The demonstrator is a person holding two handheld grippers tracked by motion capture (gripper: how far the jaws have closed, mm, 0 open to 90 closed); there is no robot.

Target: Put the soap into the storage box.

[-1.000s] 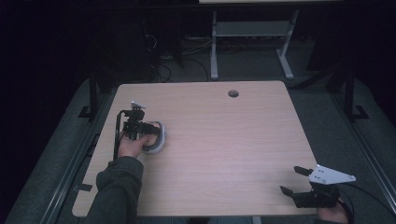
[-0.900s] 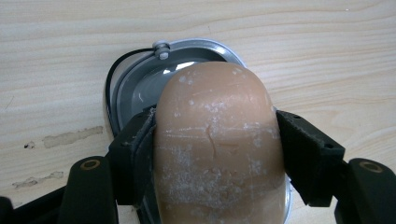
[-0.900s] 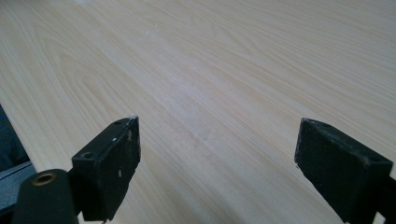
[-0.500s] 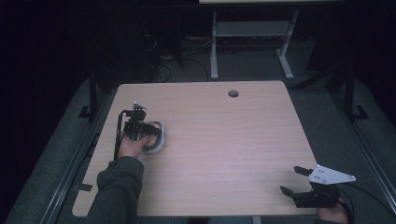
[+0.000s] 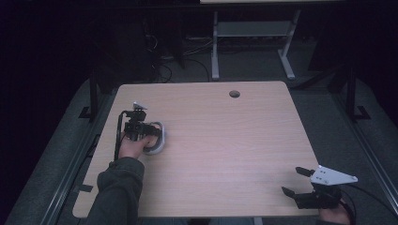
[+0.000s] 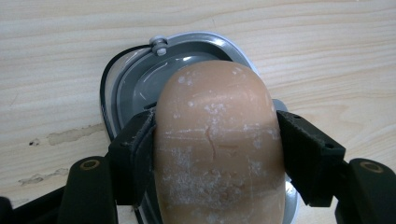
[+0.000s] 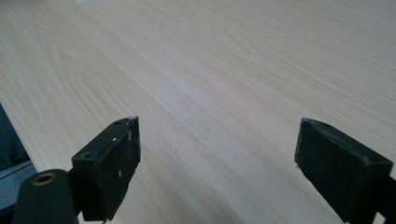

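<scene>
Soap sat clamped between the jaws of my left gripper, a tan bar held by its two long flanks directly over the grey soap dish, at about nine o'clock on the table. I judged the bar stiff but slick, dusted with white residue and showing a fine crack down its face, so hard squeezing could split it or squirt it out. The flat sides where the pads sat looked to me the right hold; the rounded ends would slip. The dish seemed light enough to skate on the wood if nudged. My right gripper rested at five o'clock, well apart, jaws spread wide over bare wood. A cable hole lay at twelve o'clock. Nothing stood between bar and dish.
</scene>
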